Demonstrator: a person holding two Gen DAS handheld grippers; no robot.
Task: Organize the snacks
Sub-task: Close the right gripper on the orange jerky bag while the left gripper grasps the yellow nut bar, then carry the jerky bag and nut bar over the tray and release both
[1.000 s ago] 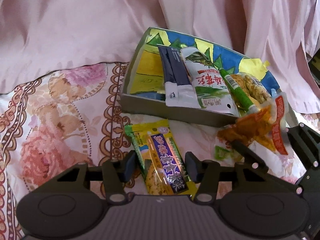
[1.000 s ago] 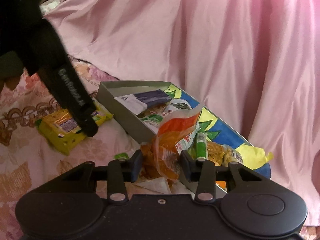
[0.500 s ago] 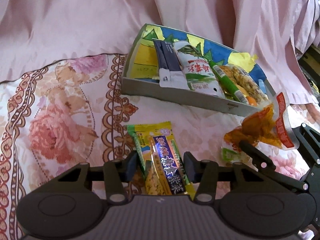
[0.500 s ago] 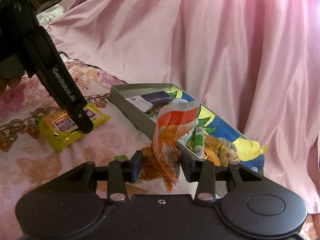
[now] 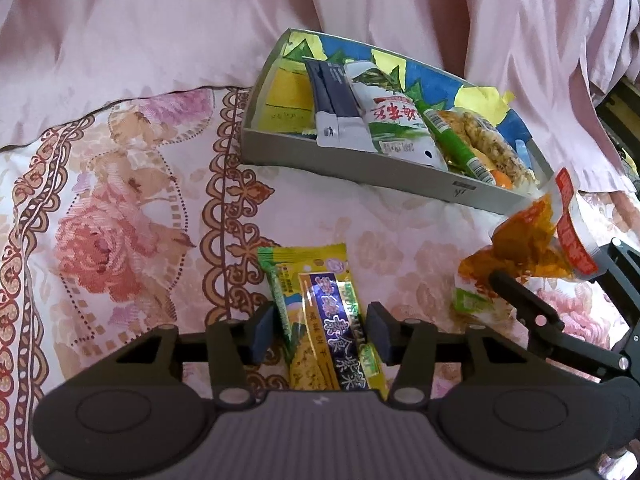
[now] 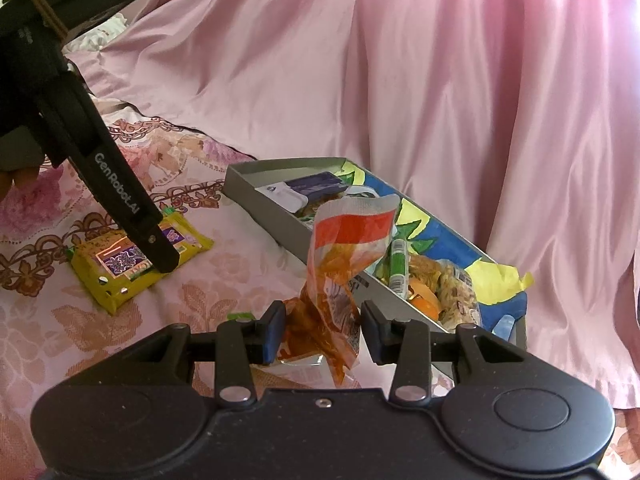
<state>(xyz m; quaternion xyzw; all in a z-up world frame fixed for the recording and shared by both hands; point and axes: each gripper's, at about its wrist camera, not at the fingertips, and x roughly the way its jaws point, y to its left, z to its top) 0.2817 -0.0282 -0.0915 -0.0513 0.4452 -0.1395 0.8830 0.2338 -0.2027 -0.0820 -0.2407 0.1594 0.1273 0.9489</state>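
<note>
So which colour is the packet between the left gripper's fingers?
Yellow packet, purple label; left wrist view.

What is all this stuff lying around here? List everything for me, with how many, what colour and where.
yellow biscuit pack: one, yellow with a purple label, flat on the bedspread between the left fingers.
orange snack bag: one, orange and red, upright between the right fingers.
box: one, grey outside, blue and yellow inside, on the bedspread.
snacks in the box: several; navy pouch, green and white bag, green stick, brownish cracker packs.
bedspread: one, pink floral.
pink cloth: draped behind the box.
left gripper: black, jaws apart around the biscuit pack.
right gripper: black, around the orange bag.
</note>
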